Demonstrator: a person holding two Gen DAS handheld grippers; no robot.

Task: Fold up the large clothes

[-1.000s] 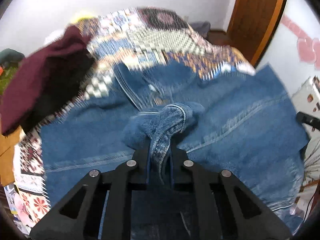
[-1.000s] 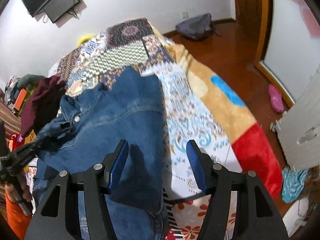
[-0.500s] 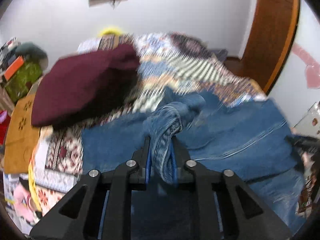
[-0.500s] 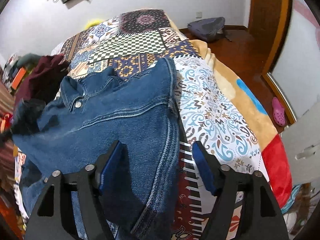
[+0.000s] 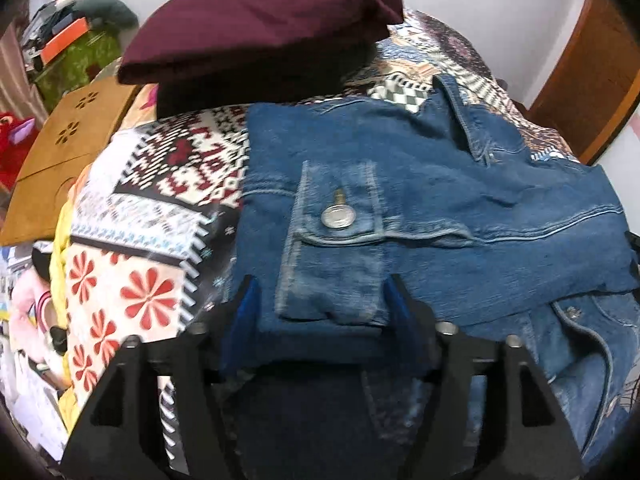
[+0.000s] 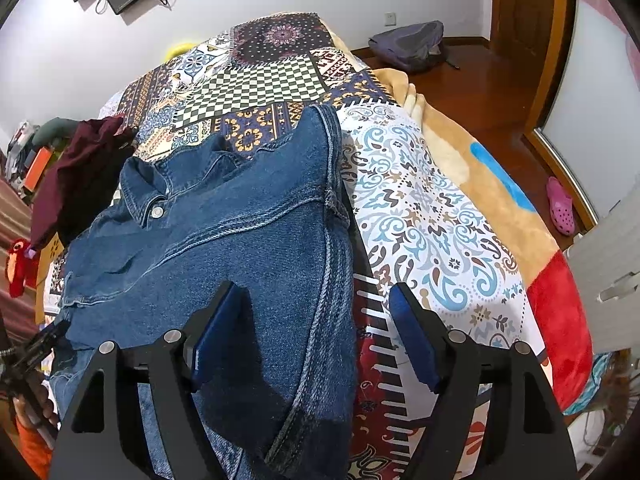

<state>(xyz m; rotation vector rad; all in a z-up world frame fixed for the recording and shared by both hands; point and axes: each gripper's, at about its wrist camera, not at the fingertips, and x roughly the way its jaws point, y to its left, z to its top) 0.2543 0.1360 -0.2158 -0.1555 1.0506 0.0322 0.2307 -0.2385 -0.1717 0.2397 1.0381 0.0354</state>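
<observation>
A blue denim jacket (image 5: 480, 200) lies spread on the patchwork bedspread (image 5: 160, 200). Its sleeve is folded across the body, and the buttoned cuff (image 5: 336, 248) lies flat on the denim. My left gripper (image 5: 320, 284) hovers over that cuff with its jaws opening; the cuff sits between the blue pads (image 5: 244, 312), which do not press on it. In the right wrist view the jacket (image 6: 240, 240) shows its collar at the upper left. My right gripper (image 6: 318, 292) is also opening, and its fingers straddle the jacket's right side seam without gripping it.
A folded maroon garment (image 5: 260, 28) lies on the bed beyond the jacket. A brown box (image 5: 68, 144) and clutter stand past the bed's left edge. On the wooden floor to the right lie a grey backpack (image 6: 412, 44) and a pink shoe (image 6: 560, 204).
My left gripper carried the bunched sleeve end across the jacket, came lower and let it go; the cuff now lies flat. My right gripper opened wider and dropped slightly.
</observation>
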